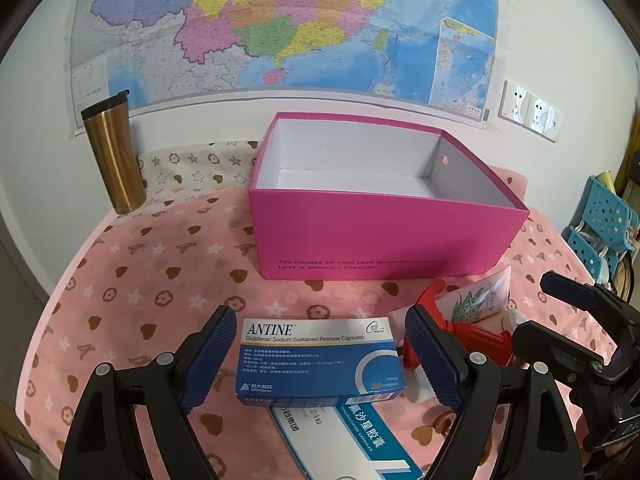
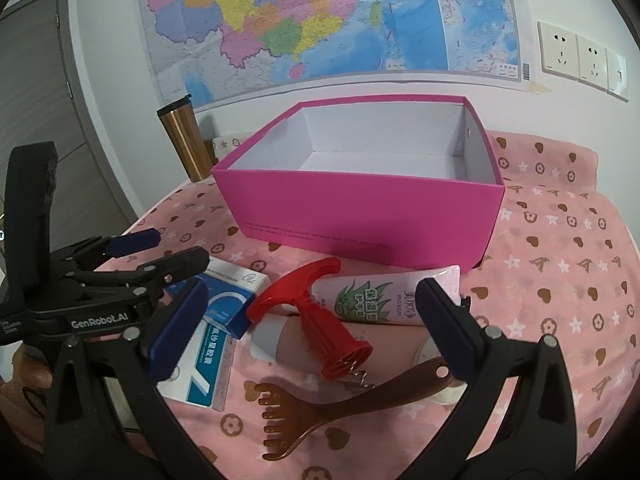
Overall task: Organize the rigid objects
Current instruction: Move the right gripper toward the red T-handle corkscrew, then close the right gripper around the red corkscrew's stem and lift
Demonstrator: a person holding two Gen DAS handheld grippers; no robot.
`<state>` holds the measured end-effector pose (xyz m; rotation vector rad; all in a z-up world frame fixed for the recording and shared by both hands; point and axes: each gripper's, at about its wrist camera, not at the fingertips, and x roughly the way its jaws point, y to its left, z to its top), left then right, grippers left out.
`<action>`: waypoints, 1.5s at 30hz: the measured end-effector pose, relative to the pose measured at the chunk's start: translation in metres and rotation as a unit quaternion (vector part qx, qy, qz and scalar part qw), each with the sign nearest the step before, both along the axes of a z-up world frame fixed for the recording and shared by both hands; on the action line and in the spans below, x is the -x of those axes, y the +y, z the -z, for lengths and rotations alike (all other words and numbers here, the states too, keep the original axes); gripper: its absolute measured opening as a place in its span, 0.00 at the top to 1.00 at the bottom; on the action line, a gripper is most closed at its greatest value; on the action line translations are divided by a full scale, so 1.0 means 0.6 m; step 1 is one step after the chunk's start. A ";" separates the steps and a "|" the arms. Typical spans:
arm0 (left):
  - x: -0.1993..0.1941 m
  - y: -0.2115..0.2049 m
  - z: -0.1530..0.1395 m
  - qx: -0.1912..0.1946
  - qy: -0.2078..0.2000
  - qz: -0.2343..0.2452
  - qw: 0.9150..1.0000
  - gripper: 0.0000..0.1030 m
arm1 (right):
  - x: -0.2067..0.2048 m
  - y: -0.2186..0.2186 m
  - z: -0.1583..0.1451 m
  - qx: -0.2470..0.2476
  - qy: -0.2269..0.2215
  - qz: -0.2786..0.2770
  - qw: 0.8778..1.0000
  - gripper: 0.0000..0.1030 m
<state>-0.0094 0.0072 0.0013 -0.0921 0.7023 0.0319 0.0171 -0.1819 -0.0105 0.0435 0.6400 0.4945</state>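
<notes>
The ANTINE box (image 1: pixel 320 360) lies at twelve o'clock between the spread jaws of the left hand-held gripper (image 1: pixel 320 360), long axis crosswise, the empty pink box (image 1: pixel 380 236) beyond; the right hand-held gripper (image 2: pixel 312 324) also gapes.

Hot-pink cardboard box (image 2: pixel 360 216), white inside, dark small print on its front. Pink cloth (image 1: pixel 132 280) patterned with brown hearts, white stars, brown flower rings. Blue-and-white ANTINE medicine carton (image 1: pixel 320 360); second carton (image 2: pixel 208 364) white with teal stripe. Red plastic corkscrew (image 2: pixel 316 316). Pale pink tube (image 2: pixel 384 296) with green aloe print. Translucent brown comb-like scraper (image 2: pixel 320 412). Gold tumbler (image 1: pixel 114 152), black lid. Multicoloured wall map (image 1: pixel 280 24). Black tools, blue pads (image 1: pixel 212 360).
</notes>
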 end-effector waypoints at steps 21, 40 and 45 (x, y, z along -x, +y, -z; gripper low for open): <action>-0.004 0.070 0.033 0.016 0.027 -0.019 0.999 0.15 | 0.008 0.025 0.022 -0.009 0.021 -0.051 0.998 0.02; 0.002 0.016 0.035 0.016 0.017 0.079 0.997 0.16 | -0.034 0.032 0.067 0.041 0.072 -0.069 0.994 0.40; -0.005 -0.002 0.036 0.017 0.022 0.094 0.995 0.16 | -0.060 0.038 0.086 0.062 0.102 -0.085 0.989 0.65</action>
